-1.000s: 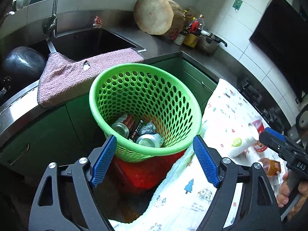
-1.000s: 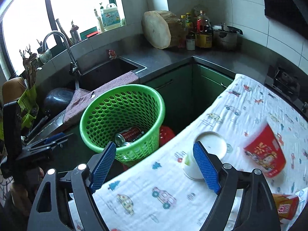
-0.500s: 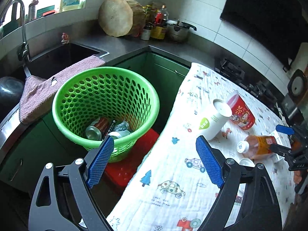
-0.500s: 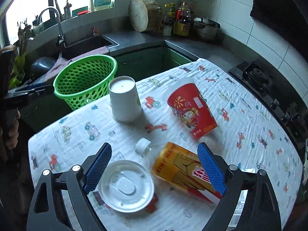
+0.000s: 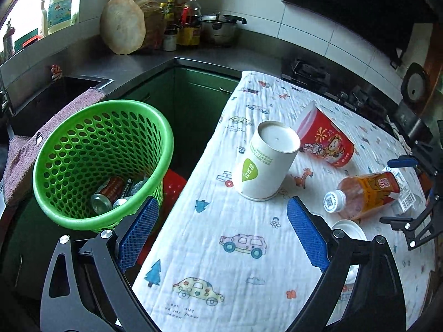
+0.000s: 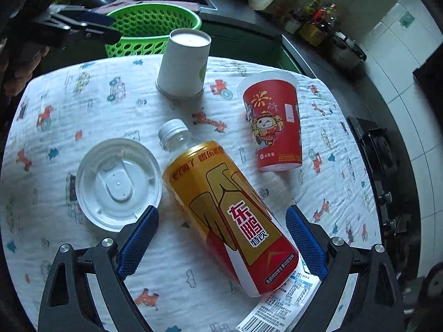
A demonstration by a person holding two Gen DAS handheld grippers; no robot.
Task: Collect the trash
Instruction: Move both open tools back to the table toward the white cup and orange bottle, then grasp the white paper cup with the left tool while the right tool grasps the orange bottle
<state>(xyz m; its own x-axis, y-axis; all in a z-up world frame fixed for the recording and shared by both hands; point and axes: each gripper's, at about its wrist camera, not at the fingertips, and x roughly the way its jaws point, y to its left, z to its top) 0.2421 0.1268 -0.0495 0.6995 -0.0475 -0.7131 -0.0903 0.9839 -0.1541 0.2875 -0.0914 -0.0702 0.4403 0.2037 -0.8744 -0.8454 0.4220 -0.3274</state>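
Observation:
A yellow-and-red drink bottle (image 6: 227, 213) lies on the printed cloth, between the wide-open jaws of my right gripper (image 6: 221, 240); the pads do not touch it. It also shows in the left wrist view (image 5: 365, 193). Beside it lie a white plastic lid (image 6: 119, 184), a tipped red paper cup (image 6: 274, 121) and an upturned white paper cup (image 6: 182, 63). My left gripper (image 5: 221, 232) is open and empty over the table's near edge. The green basket (image 5: 102, 163) holds cans.
A white labelled packet (image 6: 279, 301) lies partly under the bottle. A red bin (image 5: 171, 182) stands beneath the basket. The sink (image 5: 47, 102) with a pink towel is on the left; a stove (image 6: 379, 149) borders the table's far side.
Both grippers swung right from the basket to the table. The right gripper came down over the bottle, which now lies between its jaws.

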